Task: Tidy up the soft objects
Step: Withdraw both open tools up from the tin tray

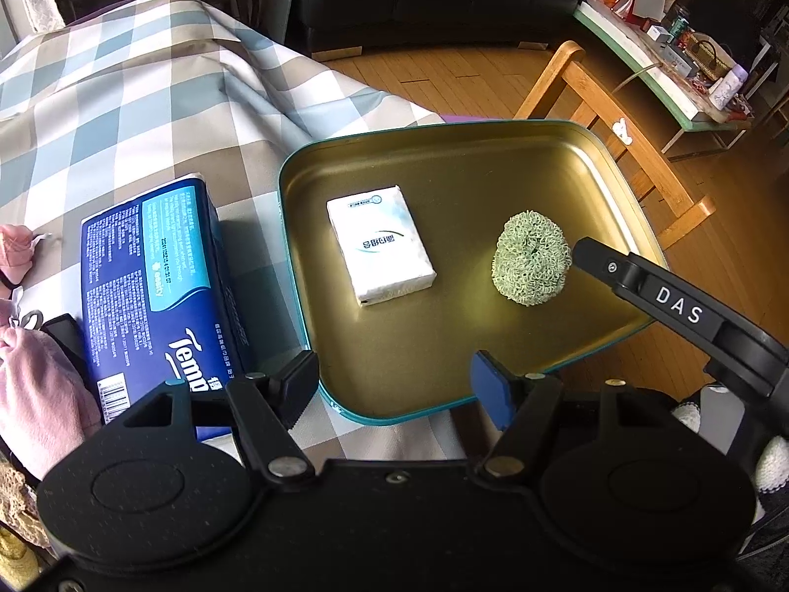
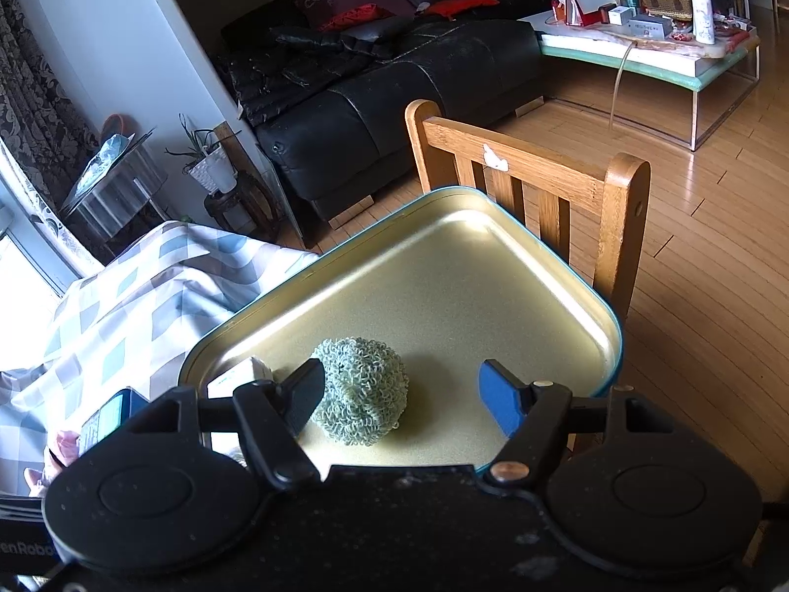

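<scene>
A teal-rimmed gold tray lies on the checked cloth. In it lie a white tissue pack and a green curly scrubber ball. My left gripper is open and empty over the tray's near edge. In the right wrist view the scrubber rests on the tray between the open fingers of my right gripper, close to the left finger; whether that finger touches it is unclear. The tissue pack peeks out at the left. The right gripper's finger also shows beside the scrubber in the left wrist view.
A blue Tempo tissue package lies left of the tray. Pink soft fabric lies at the far left. A wooden chair stands behind the tray. A black sofa and a cluttered low table stand further back.
</scene>
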Demonstrator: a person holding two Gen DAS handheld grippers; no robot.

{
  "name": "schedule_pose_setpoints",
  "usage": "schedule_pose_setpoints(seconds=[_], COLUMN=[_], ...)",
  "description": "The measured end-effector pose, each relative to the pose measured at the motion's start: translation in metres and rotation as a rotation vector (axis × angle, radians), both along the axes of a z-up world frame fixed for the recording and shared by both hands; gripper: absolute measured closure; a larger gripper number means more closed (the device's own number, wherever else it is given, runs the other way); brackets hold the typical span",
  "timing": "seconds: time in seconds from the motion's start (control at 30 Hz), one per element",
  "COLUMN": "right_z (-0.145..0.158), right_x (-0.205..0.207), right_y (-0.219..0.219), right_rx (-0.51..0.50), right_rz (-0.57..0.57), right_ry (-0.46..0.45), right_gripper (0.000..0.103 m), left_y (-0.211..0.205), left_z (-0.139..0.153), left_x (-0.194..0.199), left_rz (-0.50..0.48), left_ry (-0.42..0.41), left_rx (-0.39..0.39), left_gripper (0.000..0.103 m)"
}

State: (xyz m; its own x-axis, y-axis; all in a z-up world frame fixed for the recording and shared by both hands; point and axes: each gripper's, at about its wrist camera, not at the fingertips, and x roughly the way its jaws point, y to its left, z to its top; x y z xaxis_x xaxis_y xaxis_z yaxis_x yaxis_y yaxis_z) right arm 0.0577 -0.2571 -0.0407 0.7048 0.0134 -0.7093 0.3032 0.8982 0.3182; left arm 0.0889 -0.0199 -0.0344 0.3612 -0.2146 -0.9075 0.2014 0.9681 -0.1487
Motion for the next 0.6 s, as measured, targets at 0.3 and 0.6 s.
schedule_pose_setpoints(seconds=[0.3,0.6], right_z=[-0.002,0.002], right_x=[0.005,-0.001], right_y=[0.006,0.007], right_rx=[-0.046,-0.076], right_rz=[0.000,0.003], right_ry=[0.014,-0.032], right_gripper=[0.034,0.034], left_y=[0.003,0.010], left_z=[0.007,0.018], left_x=[-0.009,-0.020], left_rz=[-0.015,-0.051], left_ry=[-0.001,-0.054], left_rx=[0.003,0.015], left_gripper=[0.039,0.039])
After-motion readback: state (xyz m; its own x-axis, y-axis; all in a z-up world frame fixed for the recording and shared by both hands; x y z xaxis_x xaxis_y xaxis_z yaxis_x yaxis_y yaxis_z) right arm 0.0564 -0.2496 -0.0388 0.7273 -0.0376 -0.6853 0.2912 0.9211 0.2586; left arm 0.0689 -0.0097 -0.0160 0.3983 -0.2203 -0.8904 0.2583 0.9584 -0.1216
